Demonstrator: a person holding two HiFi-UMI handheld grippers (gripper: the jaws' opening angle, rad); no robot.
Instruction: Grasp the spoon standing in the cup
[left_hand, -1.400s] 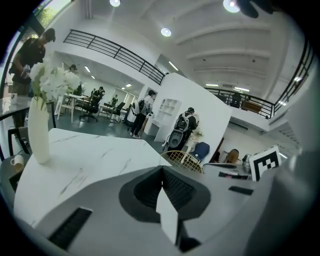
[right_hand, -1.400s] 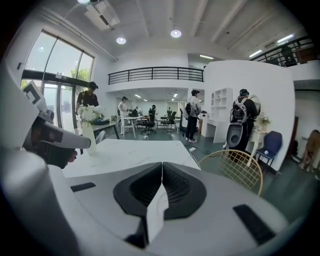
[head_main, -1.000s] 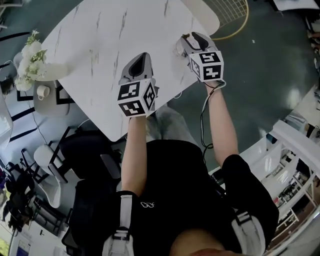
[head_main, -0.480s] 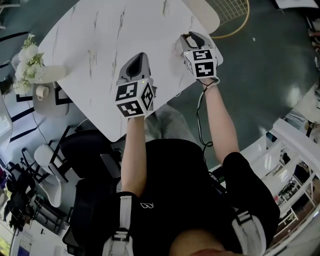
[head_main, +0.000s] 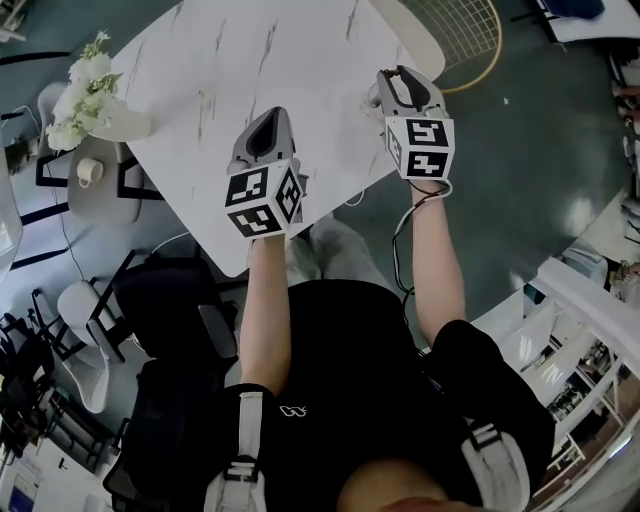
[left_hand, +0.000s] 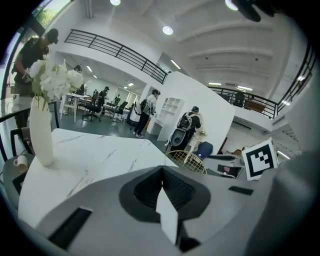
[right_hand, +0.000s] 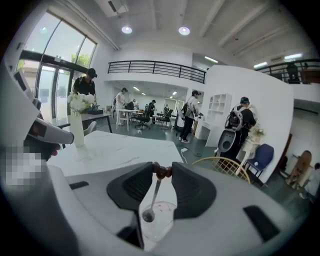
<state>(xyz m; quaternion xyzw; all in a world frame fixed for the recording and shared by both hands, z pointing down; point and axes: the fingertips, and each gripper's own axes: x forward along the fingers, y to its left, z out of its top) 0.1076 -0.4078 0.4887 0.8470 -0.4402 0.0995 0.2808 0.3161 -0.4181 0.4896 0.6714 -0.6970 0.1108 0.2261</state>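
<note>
A clear cup (right_hand: 159, 220) stands on the white marble table (head_main: 220, 70) near its right corner. A thin metal spoon (right_hand: 155, 192) with a dark red knob on top stands in it. My right gripper (right_hand: 162, 170) is right above the cup, its jaws closing with both tips touching the red knob. In the head view the right gripper (head_main: 398, 80) hides nearly all of the cup. My left gripper (head_main: 268, 130) hovers over the table's near edge, well left of the cup. Its jaws (left_hand: 162, 169) meet at the tips with nothing between them.
A white vase of white flowers (head_main: 105, 118) stands at the table's far left corner. A gold wire chair (head_main: 465, 30) sits beyond the right corner. A small round side table with a mug (head_main: 88, 172) is on the left. People stand in the hall behind.
The head view has swung a little, so the table and vase sit further right in the picture. Both grippers keep about the same places over the table.
</note>
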